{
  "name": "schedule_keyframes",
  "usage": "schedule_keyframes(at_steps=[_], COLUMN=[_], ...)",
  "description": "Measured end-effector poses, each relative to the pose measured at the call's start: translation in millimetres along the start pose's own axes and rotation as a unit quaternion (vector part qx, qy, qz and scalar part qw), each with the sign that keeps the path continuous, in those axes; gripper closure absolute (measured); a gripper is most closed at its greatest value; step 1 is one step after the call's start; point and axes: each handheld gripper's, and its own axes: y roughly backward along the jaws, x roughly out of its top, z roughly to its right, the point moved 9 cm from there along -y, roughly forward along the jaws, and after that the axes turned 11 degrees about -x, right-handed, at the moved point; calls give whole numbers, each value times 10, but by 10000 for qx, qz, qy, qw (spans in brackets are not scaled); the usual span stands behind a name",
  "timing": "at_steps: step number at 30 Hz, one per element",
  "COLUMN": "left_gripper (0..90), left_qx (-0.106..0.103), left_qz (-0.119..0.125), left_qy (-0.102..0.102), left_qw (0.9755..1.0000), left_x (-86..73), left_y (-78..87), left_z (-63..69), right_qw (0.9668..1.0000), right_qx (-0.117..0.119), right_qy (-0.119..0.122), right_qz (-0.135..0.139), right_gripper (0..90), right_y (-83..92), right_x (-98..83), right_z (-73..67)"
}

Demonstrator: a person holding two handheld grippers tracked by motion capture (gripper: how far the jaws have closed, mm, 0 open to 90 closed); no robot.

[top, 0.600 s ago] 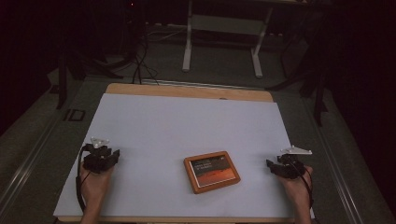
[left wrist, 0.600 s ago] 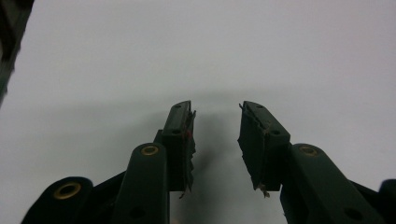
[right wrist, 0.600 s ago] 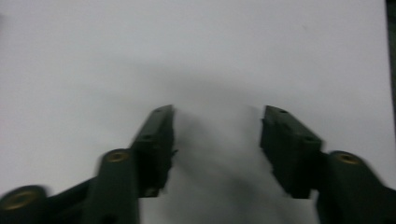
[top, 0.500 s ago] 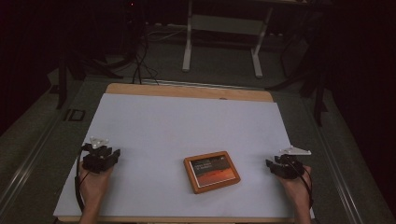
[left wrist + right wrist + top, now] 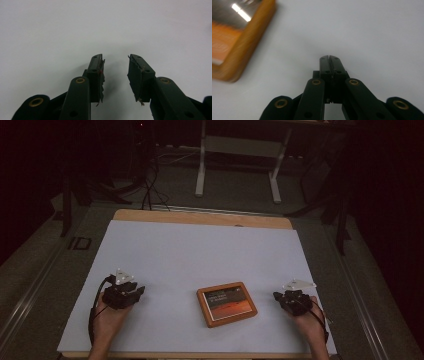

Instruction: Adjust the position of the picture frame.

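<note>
A flat wooden-framed picture (image 5: 226,303) with an orange and dark face lies on the white sheet near the front edge; its corner also shows at the upper left of the right gripper view as the frame (image 5: 234,37). My left gripper (image 5: 137,291) rests on the sheet well to its left. In its own view the left gripper (image 5: 116,60) stands open, with only bare white sheet between the jaws. My right gripper (image 5: 276,296) sits just right of the frame, apart from it. In its own view the right gripper (image 5: 328,58) is shut on nothing.
The white sheet (image 5: 200,255) covers a wooden table (image 5: 200,217). Beyond the far edge, a white metal stand (image 5: 240,165) and cables (image 5: 150,190) lie on dark carpet. A hand holds each gripper at the near edge.
Both grippers have shifted a little inward toward the framed picture. The picture has not moved.
</note>
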Motion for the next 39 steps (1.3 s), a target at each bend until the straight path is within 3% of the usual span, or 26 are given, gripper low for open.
schedule_keyframes(at_steps=[5,10,15,23,28,36,39], left_gripper=[638,638,636,633,634,634,634], left_qx=[-27,-68,-131,-122,-182,-158,-158], left_qz=[-6,-23,30,18,28,49,41], left_qy=[-99,-118,-66,-89,-68,-85,-101], left_qw=[9999,9999,9999,9999,9998,9998,9998], left_x=[5,1,3,1,0,2,2], left_y=[-14,-29,-28,-34,-35,-36,-38], left_z=[34,44,53,61,73,76,81], right_qw=[9995,9971,9956,9909,9863,9799,9756], right_qx=[254,560,774,1026,1195,1452,1601], right_qy=[196,505,503,853,1122,1347,1479], right_qz=[-4,109,150,168,168,236,268], right_gripper=[900,899,899,900,900,900,900], right_y=[44,197,258,337,411,509,551], right_x=[-2,51,90,81,77,82,82], right_z=[-124,-260,-342,-564,-716,-914,-1028])
